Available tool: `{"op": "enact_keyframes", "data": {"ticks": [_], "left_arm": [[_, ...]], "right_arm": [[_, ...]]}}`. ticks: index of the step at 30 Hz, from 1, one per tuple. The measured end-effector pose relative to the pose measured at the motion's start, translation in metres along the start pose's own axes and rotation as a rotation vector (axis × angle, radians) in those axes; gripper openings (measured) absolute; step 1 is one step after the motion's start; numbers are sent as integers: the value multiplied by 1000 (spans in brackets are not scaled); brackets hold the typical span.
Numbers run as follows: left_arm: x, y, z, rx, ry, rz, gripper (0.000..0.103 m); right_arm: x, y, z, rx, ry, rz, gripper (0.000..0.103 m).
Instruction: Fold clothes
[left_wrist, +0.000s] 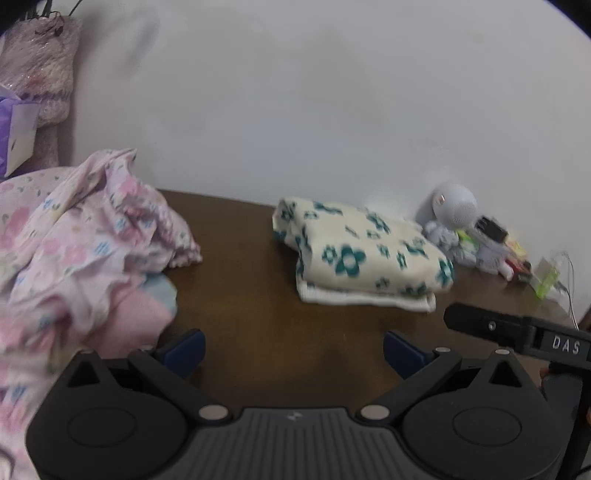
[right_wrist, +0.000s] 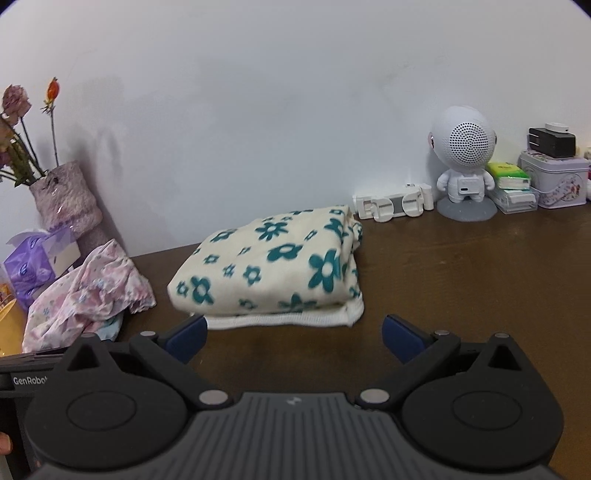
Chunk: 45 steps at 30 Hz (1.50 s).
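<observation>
Brown table (right_wrist: 461, 280) big, holds everything.
Pink flowery clothes (left_wrist: 85, 251) in crumpled heap, 9 o'clock side of table. Soft, floppy, light; best pinch at edge or corner, else it slides and bunches.
Cream cloth with teal flowers (right_wrist: 273, 269) lies folded, neat, near 12 o'clock. Thick, squashy.
Left gripper (left_wrist: 293, 349) spread wide, holding nothing.
Right gripper (right_wrist: 293, 338) spread wide too, holding nothing.

A lived-in home room: a dark wooden tabletop (right_wrist: 461, 280) against a plain white wall carries a vase of dried flowers (right_wrist: 64, 195), an astronaut-shaped speaker (right_wrist: 463, 162), tissue packs (right_wrist: 508, 177), a decorated tin (right_wrist: 554, 181) and floral clothing (right_wrist: 273, 266).
</observation>
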<state>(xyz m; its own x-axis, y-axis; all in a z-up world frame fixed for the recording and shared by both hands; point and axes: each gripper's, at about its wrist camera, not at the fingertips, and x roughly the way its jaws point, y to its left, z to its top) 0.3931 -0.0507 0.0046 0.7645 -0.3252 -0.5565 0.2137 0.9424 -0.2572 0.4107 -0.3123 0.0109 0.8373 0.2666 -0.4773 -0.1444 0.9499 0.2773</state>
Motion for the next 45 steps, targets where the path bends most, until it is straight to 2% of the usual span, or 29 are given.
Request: {"op": "enact_keyframes", "data": {"ticks": [7, 25, 30, 36, 45], "left_arm": [[-38, -2, -26, 12, -7, -13, 103], [-145, -12, -96, 3, -21, 12, 103], [-180, -19, -117, 47, -46, 14, 103], [-218, -21, -142, 28, -59, -6, 103], [-275, -28, -183, 40, -86, -43, 103]], "right_arm": [[-32, 13, -22, 6, -3, 6, 103], [-131, 49, -95, 28, 16, -2, 103], [-158, 61, -115, 17, 20, -1, 103], [-193, 75, -140, 3, 16, -7, 103], [-245, 97, -178, -37, 19, 30, 103]]}}
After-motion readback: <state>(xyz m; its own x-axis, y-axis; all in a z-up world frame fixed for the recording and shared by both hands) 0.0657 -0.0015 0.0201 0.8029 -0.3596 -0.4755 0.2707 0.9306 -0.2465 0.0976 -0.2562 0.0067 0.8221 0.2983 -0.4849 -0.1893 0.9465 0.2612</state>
